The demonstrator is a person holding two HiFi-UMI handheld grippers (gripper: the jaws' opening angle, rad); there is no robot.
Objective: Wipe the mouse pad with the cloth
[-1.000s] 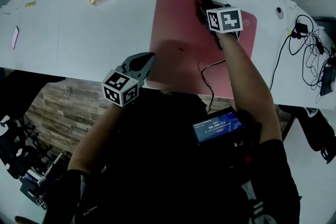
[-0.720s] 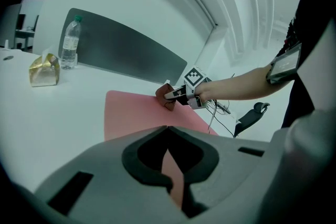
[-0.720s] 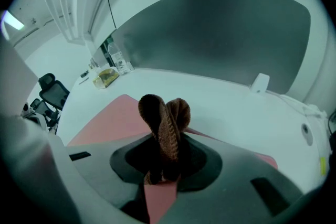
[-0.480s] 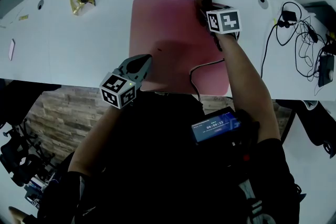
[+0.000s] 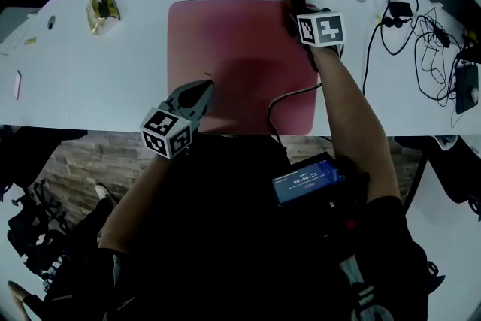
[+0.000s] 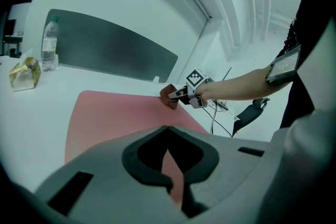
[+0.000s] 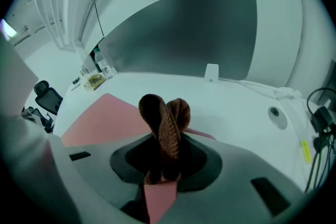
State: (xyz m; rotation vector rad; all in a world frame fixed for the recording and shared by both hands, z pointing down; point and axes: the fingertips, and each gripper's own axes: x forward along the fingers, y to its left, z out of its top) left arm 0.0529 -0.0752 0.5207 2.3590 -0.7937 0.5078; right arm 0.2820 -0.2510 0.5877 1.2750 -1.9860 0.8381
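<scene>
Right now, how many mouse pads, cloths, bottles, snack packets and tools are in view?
Mouse pad: 1
Cloth: 1
Bottle: 1
Snack packet: 1
Tools: 2, left tool and right tool
Total: 6

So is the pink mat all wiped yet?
Not yet. The right gripper has the brown woolly cloth gripped. It sits at the pink rectangular mouse pad's far right corner. Most of the pad probably remains; the shut left gripper rests at its near edge.

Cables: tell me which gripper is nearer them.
Right. The right gripper, holding the cloth, is at the mouse pad's far corner on the cables' side; the left gripper is over the pad's near edge, farther off.
</scene>
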